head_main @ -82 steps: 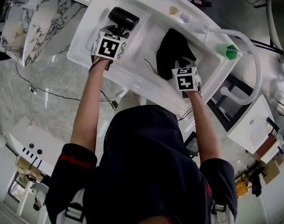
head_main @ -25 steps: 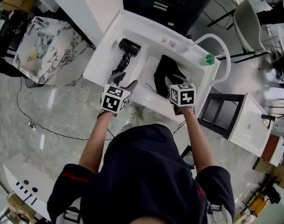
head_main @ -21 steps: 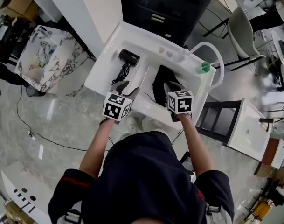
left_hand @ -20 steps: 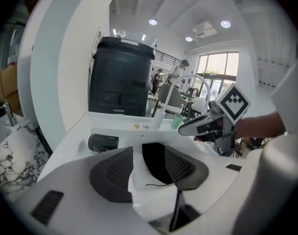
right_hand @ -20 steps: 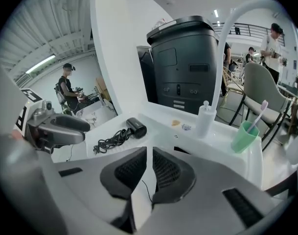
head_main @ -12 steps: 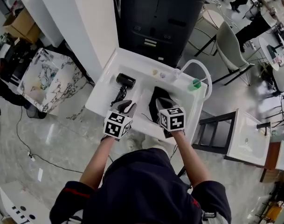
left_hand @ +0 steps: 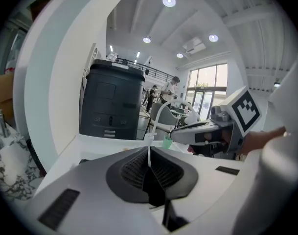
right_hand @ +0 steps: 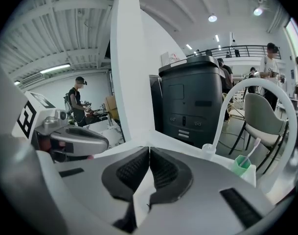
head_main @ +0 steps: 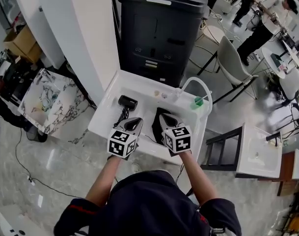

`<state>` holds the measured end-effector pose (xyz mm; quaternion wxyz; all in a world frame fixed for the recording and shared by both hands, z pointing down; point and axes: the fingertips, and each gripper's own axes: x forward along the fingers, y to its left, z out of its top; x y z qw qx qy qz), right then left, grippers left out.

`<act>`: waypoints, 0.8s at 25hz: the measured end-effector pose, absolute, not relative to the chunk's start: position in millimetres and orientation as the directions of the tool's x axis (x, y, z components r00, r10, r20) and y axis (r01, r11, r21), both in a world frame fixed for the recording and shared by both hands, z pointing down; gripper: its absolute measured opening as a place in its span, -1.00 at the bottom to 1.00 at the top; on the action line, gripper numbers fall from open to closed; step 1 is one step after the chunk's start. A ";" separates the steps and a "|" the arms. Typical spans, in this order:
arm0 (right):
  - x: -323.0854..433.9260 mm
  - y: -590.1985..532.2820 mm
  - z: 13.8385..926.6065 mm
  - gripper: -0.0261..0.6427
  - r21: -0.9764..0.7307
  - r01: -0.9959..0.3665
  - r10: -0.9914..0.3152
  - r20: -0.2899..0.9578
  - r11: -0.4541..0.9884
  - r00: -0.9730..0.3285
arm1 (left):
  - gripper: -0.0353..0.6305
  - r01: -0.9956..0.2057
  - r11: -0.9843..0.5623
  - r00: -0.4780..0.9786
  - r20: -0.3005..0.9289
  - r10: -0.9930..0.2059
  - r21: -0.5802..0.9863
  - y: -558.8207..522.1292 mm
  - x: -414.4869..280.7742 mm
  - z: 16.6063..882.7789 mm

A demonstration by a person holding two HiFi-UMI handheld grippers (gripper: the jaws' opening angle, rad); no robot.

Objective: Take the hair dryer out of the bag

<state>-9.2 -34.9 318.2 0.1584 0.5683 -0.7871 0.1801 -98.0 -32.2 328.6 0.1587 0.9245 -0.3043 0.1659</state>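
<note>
1. The hair dryer lies out of the black bag, on the white sink top, just ahead of the left gripper, which is nearer
2. Its handle seems to point back at that gripper, but it looks tiny here
3. The left gripper and the right gripper are squeezed closed and hold nothing
4. A big black cabinet stands behind the sink
</note>
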 end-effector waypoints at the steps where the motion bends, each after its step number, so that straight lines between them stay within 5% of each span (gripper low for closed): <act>1: -7.8 -33.6 314.3 -0.81 -0.102 -0.952 -0.842 0.446 0.290 -0.304 | -0.82 -0.611 -0.764 0.769 0.388 -0.509 0.208 -30.6 -95.3 323.7; 20: 16.8 36.9 251.4 -0.82 -0.123 -0.926 -0.872 0.310 0.358 -0.378 | -0.83 -0.651 -0.746 0.737 0.349 -0.578 0.139 35.8 -61.3 285.5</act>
